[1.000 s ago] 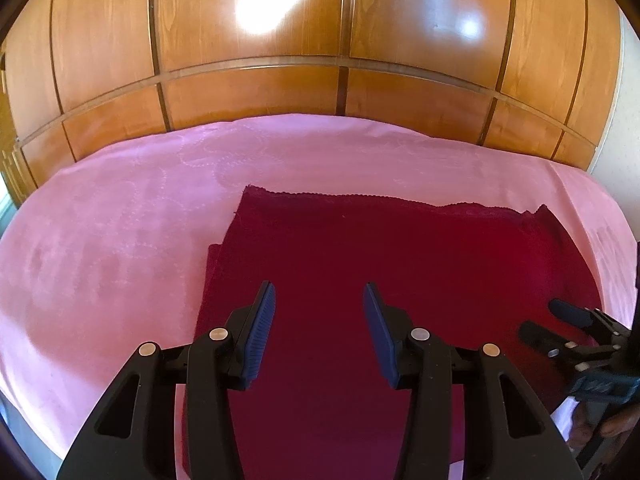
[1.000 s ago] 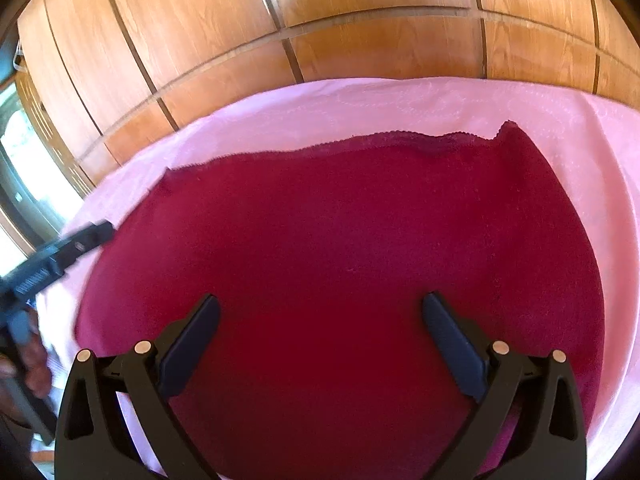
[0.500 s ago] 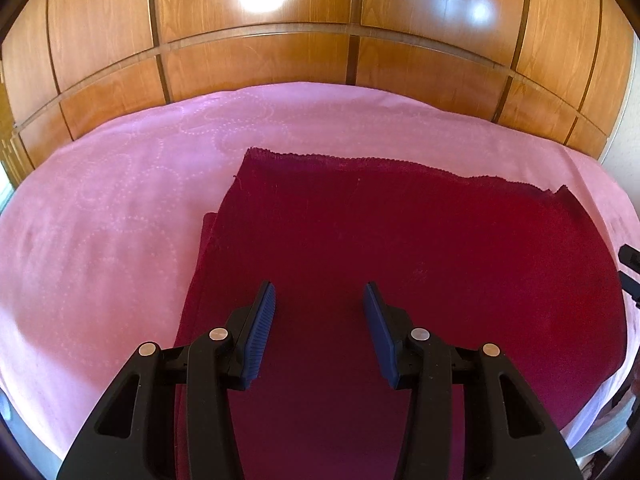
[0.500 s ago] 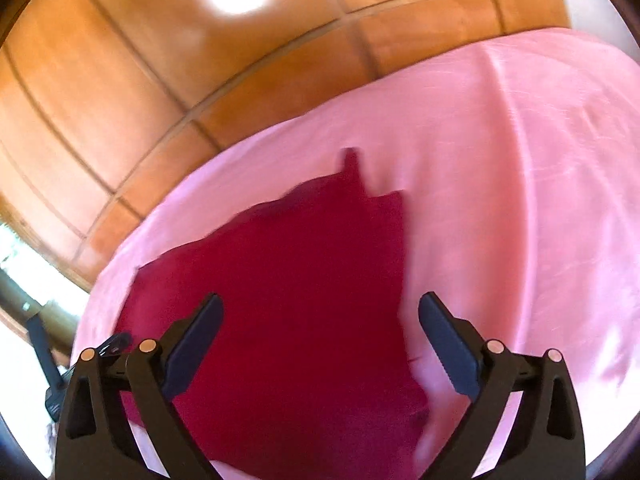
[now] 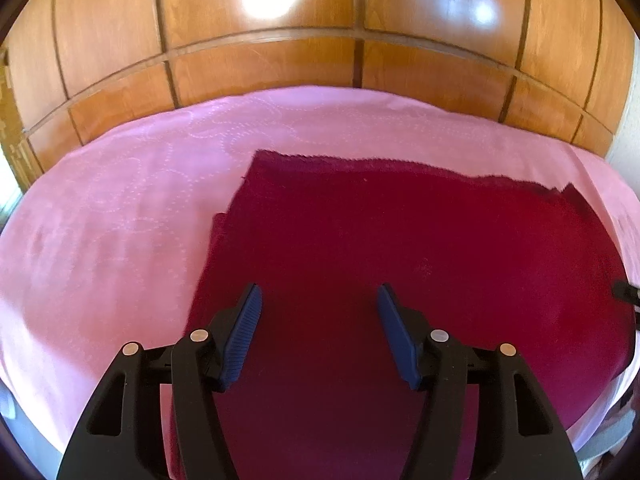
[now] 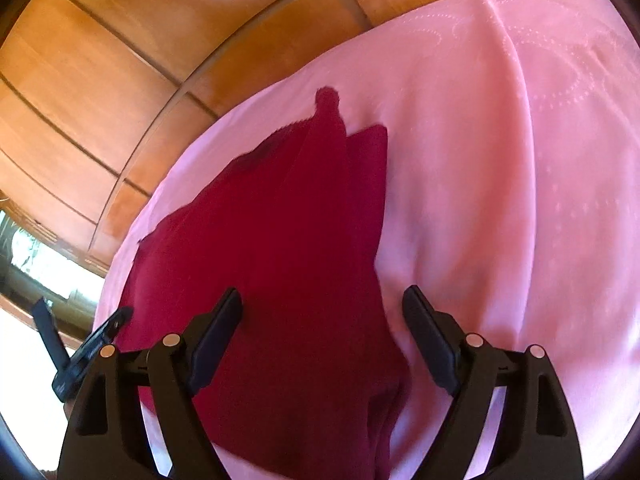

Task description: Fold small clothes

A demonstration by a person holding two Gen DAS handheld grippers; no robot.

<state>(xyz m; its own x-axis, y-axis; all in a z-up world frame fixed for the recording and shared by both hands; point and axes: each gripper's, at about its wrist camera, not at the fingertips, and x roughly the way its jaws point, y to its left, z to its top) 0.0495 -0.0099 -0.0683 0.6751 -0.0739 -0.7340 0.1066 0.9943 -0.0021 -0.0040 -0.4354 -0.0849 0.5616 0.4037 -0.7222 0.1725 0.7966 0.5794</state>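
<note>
A dark red cloth (image 5: pixel 400 248) lies flat on the pink bedspread (image 5: pixel 120 208), folded at least once, with a lower layer peeking out at its left edge. My left gripper (image 5: pixel 320 304) hovers over the cloth's near part, its blue pads opening, nothing pressed between them. In the right wrist view the same red cloth (image 6: pixel 280 240) runs away from me, and my right gripper (image 6: pixel 322 308) straddles its right edge. Its jaws are closing, with the cloth's edge below and between them, the pads not touching it. The left gripper's tip (image 6: pixel 108 328) shows at the left there.
A wooden panelled wall (image 5: pixel 320 40) stands close behind the bed. Bare pink bedspread (image 6: pixel 520 160) stretches to the right of the cloth, with a long crease in it. A bright window (image 6: pixel 36 264) is at the far left. The right gripper's fingertip (image 5: pixel 626 291) pokes in at the right edge.
My left pads have spread wider. The right gripper has swung to the cloth's right edge and rolled, so much more bedspread shows, and its jaws have narrowed.
</note>
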